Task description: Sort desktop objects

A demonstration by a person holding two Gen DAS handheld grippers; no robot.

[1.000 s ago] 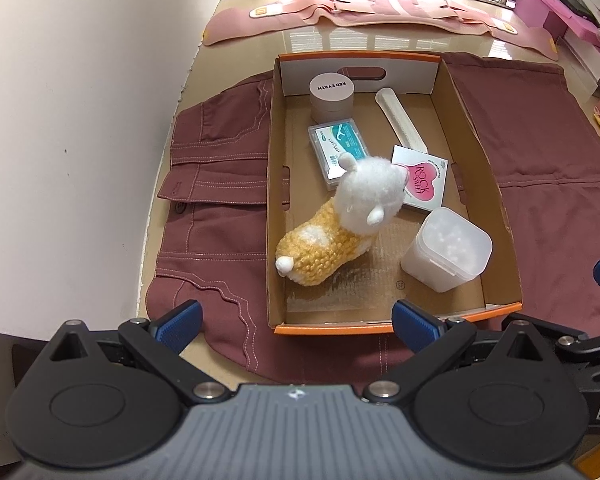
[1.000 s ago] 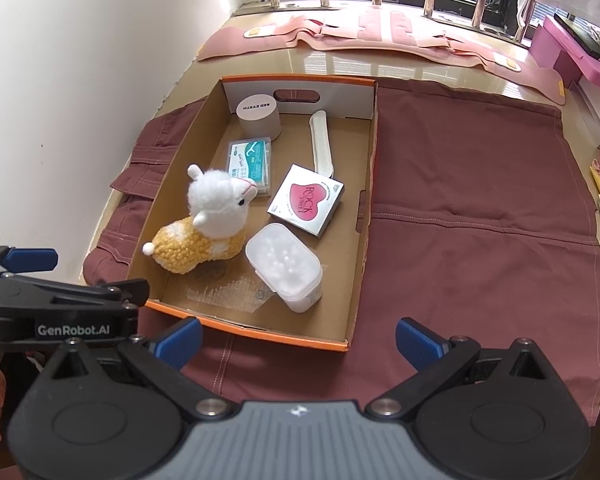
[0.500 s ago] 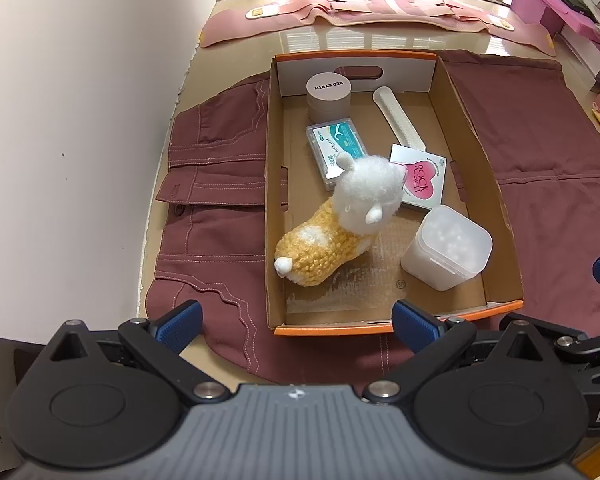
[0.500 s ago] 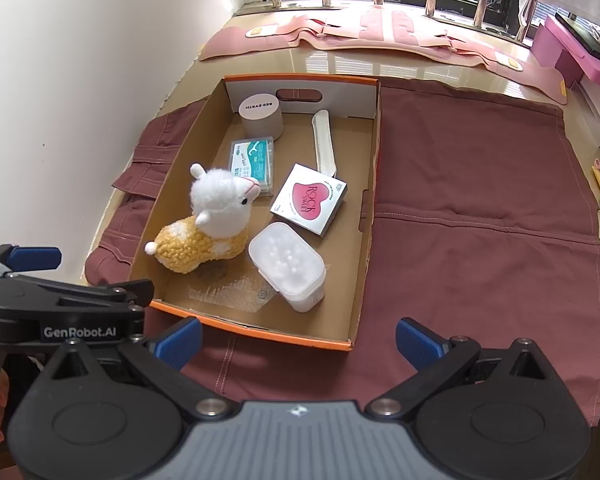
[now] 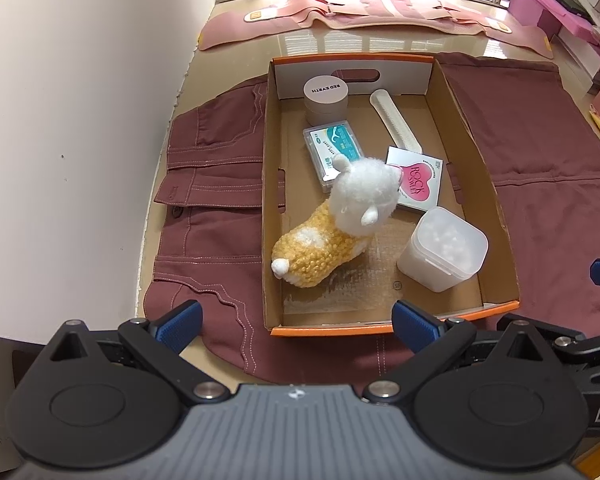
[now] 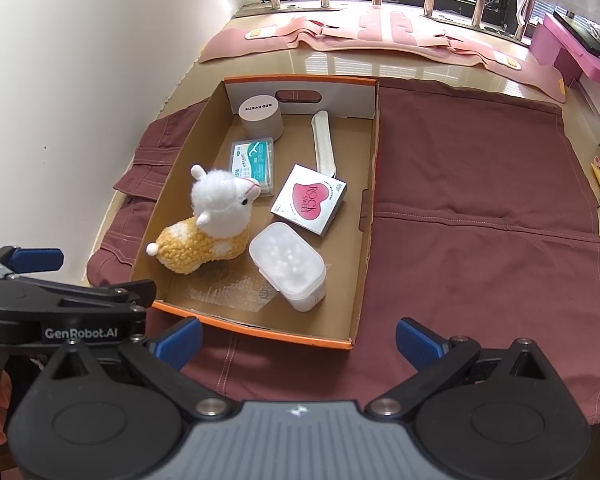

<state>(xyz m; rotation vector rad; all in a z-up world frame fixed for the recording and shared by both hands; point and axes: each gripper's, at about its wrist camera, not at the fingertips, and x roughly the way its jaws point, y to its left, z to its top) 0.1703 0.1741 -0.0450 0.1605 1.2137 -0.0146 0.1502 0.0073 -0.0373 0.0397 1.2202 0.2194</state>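
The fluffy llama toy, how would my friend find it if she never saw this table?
Look in the cardboard box on the dark red cloth. Near its front left corner lies the llama, between a clear tub and the box's left wall. It is the only soft thing there: white woolly head, yellow knitted body.

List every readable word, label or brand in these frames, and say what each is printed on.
"RED EARTH": lid of the round jar.
"ROCK SWEET": pink heart on the square box.
"GenRobot.AI": body of the left gripper, seen from the right wrist.
"D A": cut off, on the right gripper's body at the left view's edge.
Floss pick case: print too small to read.
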